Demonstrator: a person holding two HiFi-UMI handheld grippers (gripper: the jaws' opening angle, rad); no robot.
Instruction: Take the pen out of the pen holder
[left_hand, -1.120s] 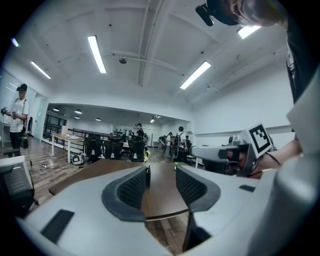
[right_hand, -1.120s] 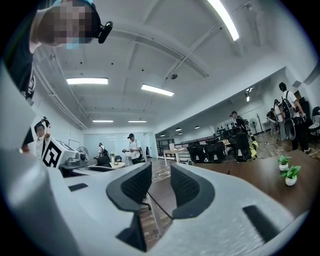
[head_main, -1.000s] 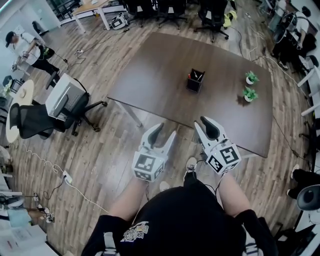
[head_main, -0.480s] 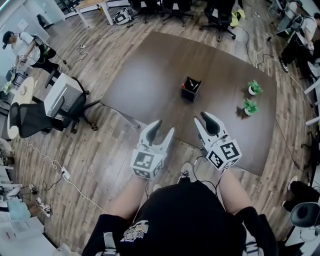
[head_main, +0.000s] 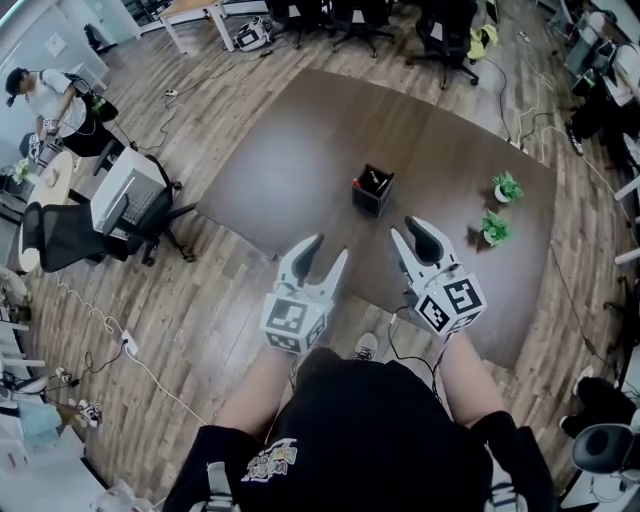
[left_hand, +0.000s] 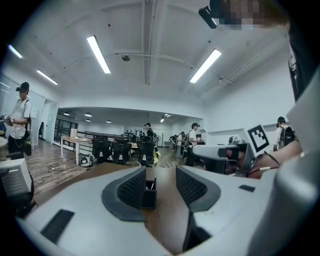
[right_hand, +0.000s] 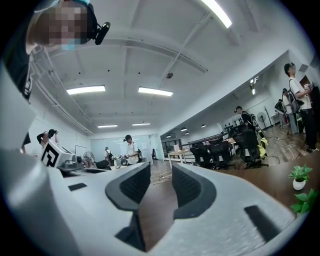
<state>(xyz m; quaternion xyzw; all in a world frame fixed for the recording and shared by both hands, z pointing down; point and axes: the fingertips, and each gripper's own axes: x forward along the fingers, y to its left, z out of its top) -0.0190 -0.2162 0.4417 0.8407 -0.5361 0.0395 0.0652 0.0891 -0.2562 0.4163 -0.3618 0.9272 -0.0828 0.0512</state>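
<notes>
Dark table (head_main: 320, 140), wood floor (head_main: 220, 290), office chairs (head_main: 445, 30), ceiling striplights (left_hand: 98, 53)

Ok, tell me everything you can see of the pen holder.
The pen holder is a small black square box, open on top, standing upright near the middle of the brown table. A few pens lean inside, tips above the rim. Material is unclear. Only the table and pens touch it.

Black pen holder (head_main: 372, 192) standing upright, pen still inside.
The square, open-topped holder stands ahead of the left gripper (head_main: 331, 248) and right gripper (head_main: 410, 228), well apart from both. Seen along the left gripper's jaws, it shows in the gap, nearer the left jaw. A thin pen (head_main: 376, 180) leans out of its top.
</notes>
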